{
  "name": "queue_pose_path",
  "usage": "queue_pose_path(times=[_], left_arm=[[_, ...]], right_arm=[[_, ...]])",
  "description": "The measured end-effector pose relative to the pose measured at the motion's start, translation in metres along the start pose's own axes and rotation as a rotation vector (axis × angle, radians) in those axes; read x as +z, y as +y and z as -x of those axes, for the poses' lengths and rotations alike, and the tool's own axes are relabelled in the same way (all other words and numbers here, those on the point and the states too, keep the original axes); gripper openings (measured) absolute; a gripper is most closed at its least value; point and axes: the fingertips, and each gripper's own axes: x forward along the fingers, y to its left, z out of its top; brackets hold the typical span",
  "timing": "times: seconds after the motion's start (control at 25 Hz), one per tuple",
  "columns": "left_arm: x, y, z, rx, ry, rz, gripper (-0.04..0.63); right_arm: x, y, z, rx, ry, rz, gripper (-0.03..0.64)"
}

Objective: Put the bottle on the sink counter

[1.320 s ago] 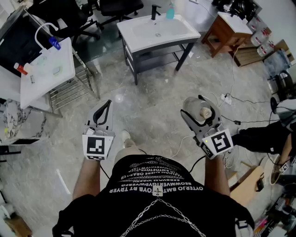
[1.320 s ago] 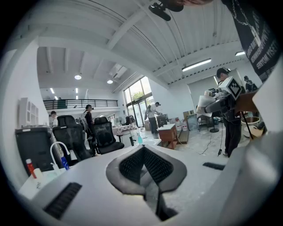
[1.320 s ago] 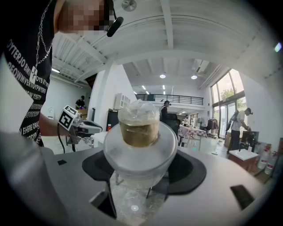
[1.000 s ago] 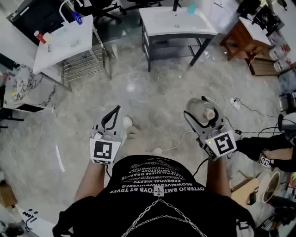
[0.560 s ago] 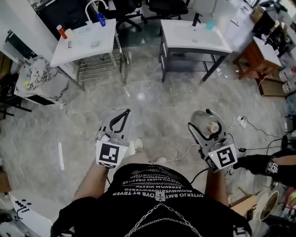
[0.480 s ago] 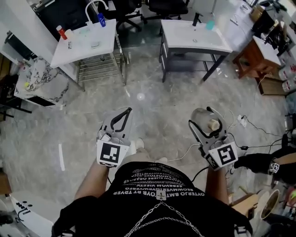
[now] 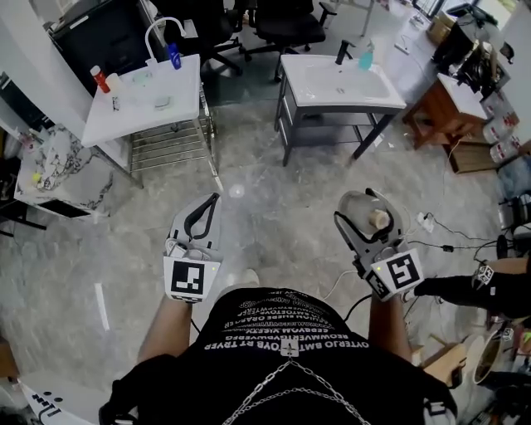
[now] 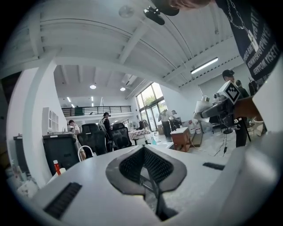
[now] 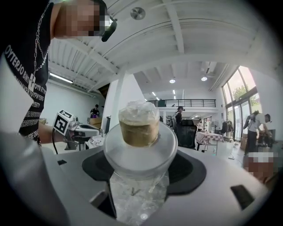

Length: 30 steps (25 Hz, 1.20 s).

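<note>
My right gripper (image 7: 363,203) is clamped on a clear glass bottle (image 7: 367,222), its jaws spread wide around the round body. In the right gripper view the bottle (image 9: 138,154) fills the gap between the jaws, and its cork stopper (image 9: 139,129) points away from me. My left gripper (image 7: 209,204) holds nothing. In the left gripper view its jaws (image 8: 146,170) are pressed together at the tips.

I hold both grippers at waist height over a pale marbled floor (image 7: 274,207). The sink counter (image 7: 309,98), a white basin on dark legs, stands ahead of me, well apart from the bottle, which is on its near side and slightly to its right. A dark faucet (image 7: 343,51) and a teal soap bottle (image 7: 366,58) stand at the sink counter's far edge. A second white counter (image 7: 137,112) on a wire rack stands left of the sink counter, and a wooden side table (image 7: 440,104) stands to its right. Black office chairs (image 7: 286,25) sit behind it.
</note>
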Motion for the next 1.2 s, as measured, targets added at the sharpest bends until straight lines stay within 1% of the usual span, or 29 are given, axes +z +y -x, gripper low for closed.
queue_pose_path(times=[0.08, 0.24, 0.28, 0.4, 0.56, 0.72, 0.84, 1.0, 1.2], left_arm=[[-0.009, 0.009, -0.005, -0.022, 0.009, 0.011, 0.006], [-0.021, 0.013, -0.020, -0.093, 0.000, -0.036, 0.006], [-0.023, 0.012, -0.025, -0.105, 0.000, -0.032, 0.006], [-0.029, 0.012, -0.041, -0.122, 0.019, 0.009, 0.006], [-0.030, 0.012, -0.070, -0.144, 0.033, 0.006, 0.006], [-0.023, 0.011, -0.104, -0.140, 0.021, -0.010, 0.006], [-0.018, 0.004, -0.125, -0.144, 0.022, 0.006, 0.006], [-0.016, 0.001, -0.151, -0.152, 0.027, -0.003, 0.006], [-0.018, 0.011, -0.186, -0.133, 0.046, -0.004, 0.006]], right_arm=[[0.000, 0.003, -0.014, -0.018, 0.004, -0.011, 0.332], [-0.008, 0.003, -0.029, -0.060, 0.010, -0.031, 0.333], [-0.011, 0.000, -0.030, -0.070, 0.017, -0.036, 0.331], [-0.016, -0.012, -0.031, -0.093, 0.032, -0.045, 0.333], [-0.018, -0.035, -0.037, -0.114, 0.038, -0.041, 0.333], [-0.021, -0.064, -0.043, -0.123, 0.033, -0.028, 0.333], [-0.027, -0.084, -0.051, -0.115, 0.037, -0.039, 0.333], [-0.033, -0.104, -0.068, -0.095, 0.043, -0.034, 0.333], [-0.036, -0.130, -0.092, -0.059, 0.056, -0.032, 0.333]])
